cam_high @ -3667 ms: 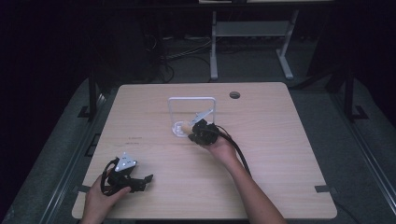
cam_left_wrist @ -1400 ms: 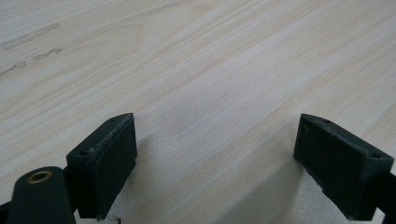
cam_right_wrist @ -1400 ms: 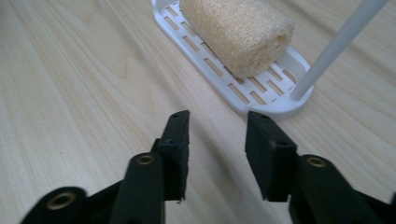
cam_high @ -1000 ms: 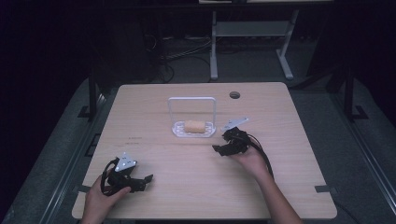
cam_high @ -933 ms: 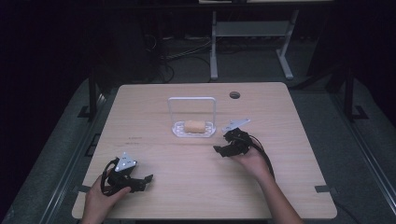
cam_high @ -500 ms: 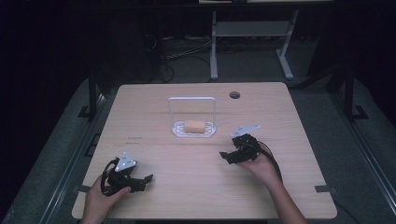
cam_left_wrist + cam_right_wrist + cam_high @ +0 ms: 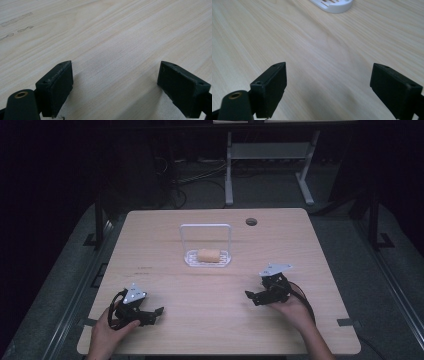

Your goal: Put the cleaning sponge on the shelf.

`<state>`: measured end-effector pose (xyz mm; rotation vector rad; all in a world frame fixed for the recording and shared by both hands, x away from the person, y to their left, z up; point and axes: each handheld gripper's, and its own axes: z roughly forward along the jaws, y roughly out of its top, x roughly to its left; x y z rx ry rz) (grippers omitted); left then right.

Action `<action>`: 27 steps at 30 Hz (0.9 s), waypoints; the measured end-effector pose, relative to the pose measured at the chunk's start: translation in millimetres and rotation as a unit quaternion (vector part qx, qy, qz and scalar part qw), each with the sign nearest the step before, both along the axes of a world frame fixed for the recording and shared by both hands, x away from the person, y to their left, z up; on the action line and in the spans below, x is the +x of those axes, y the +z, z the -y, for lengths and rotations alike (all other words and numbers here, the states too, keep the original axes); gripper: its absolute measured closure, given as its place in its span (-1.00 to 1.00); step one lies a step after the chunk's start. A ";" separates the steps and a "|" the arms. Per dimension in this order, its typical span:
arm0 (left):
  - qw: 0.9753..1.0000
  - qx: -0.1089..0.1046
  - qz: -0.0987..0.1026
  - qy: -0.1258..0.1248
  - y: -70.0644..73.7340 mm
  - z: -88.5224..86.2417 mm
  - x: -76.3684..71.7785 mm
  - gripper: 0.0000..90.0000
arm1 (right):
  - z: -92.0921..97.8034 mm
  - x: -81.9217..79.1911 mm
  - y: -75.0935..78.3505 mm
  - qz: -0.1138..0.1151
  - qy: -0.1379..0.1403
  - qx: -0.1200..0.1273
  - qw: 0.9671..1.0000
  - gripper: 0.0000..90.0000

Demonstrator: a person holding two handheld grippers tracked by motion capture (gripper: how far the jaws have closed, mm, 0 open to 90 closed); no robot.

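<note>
Both the left gripper and right gripper rest wide, empty, on the table; a roll, perhaps bread, lies in the rack.

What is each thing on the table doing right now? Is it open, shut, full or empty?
Left hand-held gripper: open, holding nothing, low over the table.
Right hand-held gripper: open, holding nothing, near the table's right side.
White rack: upright, with something in its tray.
Bread roll: lying in the rack's tray, nothing touching it.
Table: bare wood between the two grippers.
</note>
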<state>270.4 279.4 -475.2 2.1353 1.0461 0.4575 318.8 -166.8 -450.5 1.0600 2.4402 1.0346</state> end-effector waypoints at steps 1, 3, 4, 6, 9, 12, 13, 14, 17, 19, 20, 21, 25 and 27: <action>1.000 0.000 0.000 0.000 0.0 0.0 0.0 -0.72 | 2.4 -2.1 -0.3 0.000 -0.003 0.003 1.000 -0.70; 1.000 0.000 0.000 0.000 0.0 0.0 0.0 -0.72 | 7.0 -6.0 -1.4 0.003 -0.006 0.006 1.000 -0.70; 1.000 0.000 0.000 0.000 0.0 0.0 0.0 -0.72 | 9.2 -8.1 -2.0 0.003 -0.008 0.006 1.000 -0.71; 1.000 0.000 0.000 0.000 0.0 0.0 0.0 -0.72 | 13.2 -12.4 -2.9 0.002 -0.014 0.006 1.000 -0.71; 1.000 0.000 0.000 0.000 0.0 0.0 0.0 -0.72 | 20.0 -17.5 -4.2 0.003 -0.019 0.008 1.000 -0.72; 1.000 0.000 0.000 0.000 0.0 0.0 0.0 -0.72 | 26.3 -22.5 -5.5 0.007 -0.024 0.008 1.000 -0.72; 1.000 0.000 0.000 0.000 0.0 0.0 0.0 -0.72 | 28.0 -24.5 -6.0 0.007 -0.027 0.009 1.000 -0.72; 1.000 0.000 0.000 0.000 0.0 0.0 0.0 -0.72 | 29.8 -26.1 -6.6 0.007 -0.027 0.009 1.000 -0.72; 1.000 0.000 0.000 0.000 0.0 0.0 0.0 -0.72 | 35.0 -30.4 -8.9 0.008 -0.032 0.006 0.999 -0.73; 1.000 0.000 0.000 0.000 0.0 0.0 0.0 -0.72 | 38.4 -33.1 -10.1 0.006 -0.037 0.008 0.999 -0.73; 1.000 0.000 0.000 0.000 0.0 0.0 0.0 -0.72 | 40.3 -34.3 -10.5 0.006 -0.038 0.009 0.999 -0.74; 1.000 0.000 0.000 0.000 0.0 0.1 0.0 -0.72 | 41.9 -35.5 -11.0 0.007 -0.039 0.010 0.999 -0.74; 1.000 0.000 0.000 0.000 0.0 0.0 0.0 -0.72 | 47.0 -39.9 -12.9 0.007 -0.045 0.010 0.999 -0.74; 1.000 0.000 0.000 0.000 0.0 0.0 0.0 -0.72 | 49.1 -42.2 -14.4 0.004 -0.050 0.011 0.999 -0.74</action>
